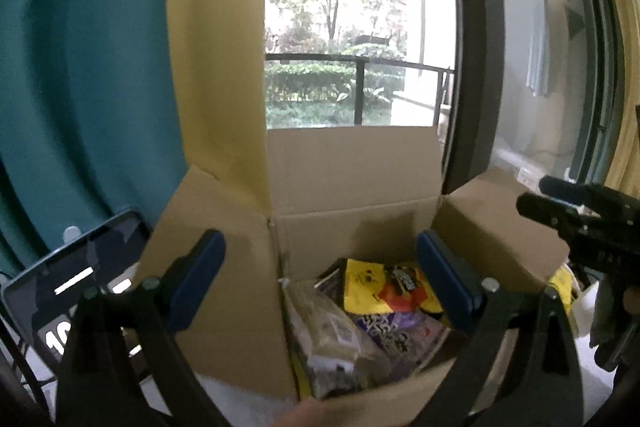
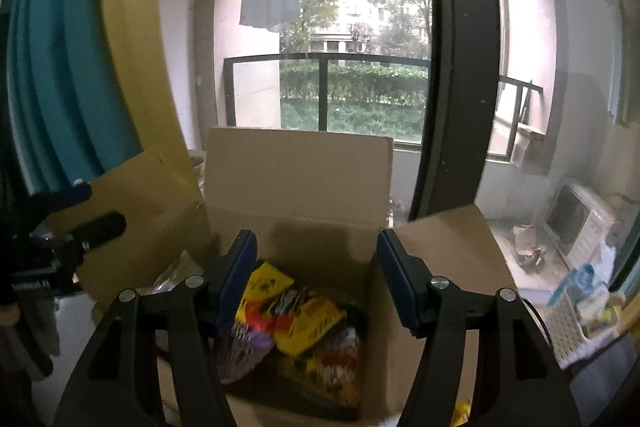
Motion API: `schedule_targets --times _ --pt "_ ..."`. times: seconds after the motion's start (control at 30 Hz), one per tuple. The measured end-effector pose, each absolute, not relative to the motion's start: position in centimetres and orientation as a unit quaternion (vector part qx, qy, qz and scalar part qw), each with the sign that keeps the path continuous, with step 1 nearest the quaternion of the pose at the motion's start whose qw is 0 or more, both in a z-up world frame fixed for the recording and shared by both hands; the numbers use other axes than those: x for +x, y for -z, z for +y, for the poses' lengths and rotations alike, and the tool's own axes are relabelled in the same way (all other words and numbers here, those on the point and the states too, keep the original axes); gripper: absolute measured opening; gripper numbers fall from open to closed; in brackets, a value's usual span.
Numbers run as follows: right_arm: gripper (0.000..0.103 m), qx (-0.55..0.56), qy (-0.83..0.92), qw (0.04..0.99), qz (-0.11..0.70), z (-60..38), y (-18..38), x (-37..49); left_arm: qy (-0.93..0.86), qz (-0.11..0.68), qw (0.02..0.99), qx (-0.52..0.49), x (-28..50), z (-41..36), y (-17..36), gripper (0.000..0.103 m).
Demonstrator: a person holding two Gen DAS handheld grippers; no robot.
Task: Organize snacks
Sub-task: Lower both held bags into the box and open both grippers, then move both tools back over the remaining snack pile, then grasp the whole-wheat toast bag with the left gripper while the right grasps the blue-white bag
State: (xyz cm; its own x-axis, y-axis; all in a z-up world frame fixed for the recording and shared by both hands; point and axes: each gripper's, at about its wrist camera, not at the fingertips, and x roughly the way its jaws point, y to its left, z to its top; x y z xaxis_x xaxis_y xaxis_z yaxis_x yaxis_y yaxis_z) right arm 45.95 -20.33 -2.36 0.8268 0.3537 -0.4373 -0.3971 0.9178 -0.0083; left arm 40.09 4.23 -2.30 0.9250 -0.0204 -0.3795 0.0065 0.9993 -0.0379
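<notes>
1. An open cardboard box (image 1: 352, 187) stands in front of a large window (image 1: 340, 27), its flaps raised; the back flap stands upright and the side flaps lean outward.
2. Snack packets lie piled inside the box: a yellow packet (image 1: 368, 285) on top toward the back wall, a purple packet (image 1: 396, 335) below it, and a pale clear-wrapped packet (image 1: 324, 327) along the left wall.
3. The left gripper (image 1: 320, 283) hangs over the near edge of the box with its blue-padded fingers (image 1: 196, 279) spread wide; nothing is between them.
4. The right gripper (image 2: 316, 279) hangs over the same opening, its fingers (image 2: 396, 279) parted and empty, with the yellow packet (image 2: 296, 315) lying in the box below them.
5. In the left wrist view the right gripper (image 1: 580, 215) shows at the right edge, beside the box's right flap.
6. A dark tablet (image 1: 76, 275) leans to the left of the box, before a teal curtain (image 1: 80, 67).
</notes>
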Motion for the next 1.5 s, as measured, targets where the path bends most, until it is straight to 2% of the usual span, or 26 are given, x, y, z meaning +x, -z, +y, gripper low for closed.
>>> schedule_targets --times 0.57,0.83,1.27,1.5 --pt "0.066 -0.022 -0.213 0.944 0.251 -23.2 3.5 30.8 0.061 0.218 0.974 -0.016 25.7 2.4 4.2 0.097" --pt "0.066 -0.006 -0.203 0.935 0.289 -24.8 6.4 25.5 0.084 0.269 0.959 -0.028 20.4 1.3 7.5 0.097" --pt "0.066 0.016 -0.190 0.913 0.361 -27.1 12.7 19.8 0.117 0.368 0.921 -0.060 16.5 -0.9 14.0 0.097" --pt "0.082 0.007 -0.198 0.894 0.403 -28.0 15.9 17.0 0.149 0.403 0.901 -0.057 15.8 -3.4 15.6 0.097"
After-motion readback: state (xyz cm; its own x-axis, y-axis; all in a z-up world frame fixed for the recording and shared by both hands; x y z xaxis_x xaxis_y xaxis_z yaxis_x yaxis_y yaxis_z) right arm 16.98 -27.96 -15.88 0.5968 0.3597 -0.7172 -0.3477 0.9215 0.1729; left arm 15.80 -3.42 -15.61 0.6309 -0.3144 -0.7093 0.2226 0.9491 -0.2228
